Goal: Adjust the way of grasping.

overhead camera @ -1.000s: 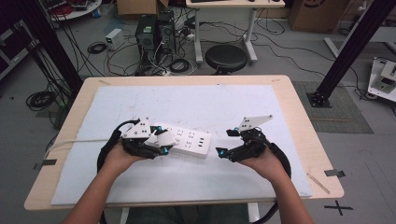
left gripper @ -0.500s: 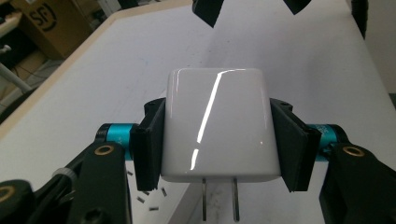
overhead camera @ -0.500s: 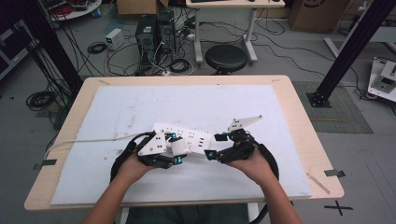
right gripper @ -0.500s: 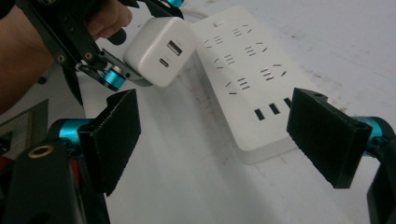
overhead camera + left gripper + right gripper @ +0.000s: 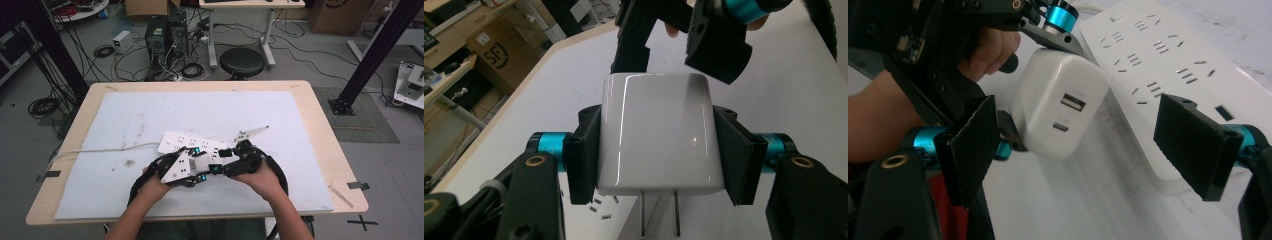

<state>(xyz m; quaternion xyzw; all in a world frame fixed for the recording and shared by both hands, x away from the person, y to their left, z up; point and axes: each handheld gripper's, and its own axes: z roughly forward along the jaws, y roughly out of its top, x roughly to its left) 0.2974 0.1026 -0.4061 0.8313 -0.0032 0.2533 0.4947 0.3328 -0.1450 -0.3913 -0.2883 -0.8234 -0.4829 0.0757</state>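
Between the left gripper's [image 5: 659, 150] fingers, a white charger [image 5: 658, 135] is clamped, prongs bared. Right gripper's [image 5: 1093, 135] fingers spread apart near it. Beyond them lies the power strip [image 5: 1168, 65] on the desk [image 5: 300, 120]; plugging in seems not yet done.

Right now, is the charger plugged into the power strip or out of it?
Out. The charger sits clamped between the left gripper's jaws with both prongs bare, and in the right gripper view it is apart from the power strip.

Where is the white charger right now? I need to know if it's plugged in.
Not plugged in: the white charger is clamped in the left gripper, lifted beside the power strip, near the table's front middle.
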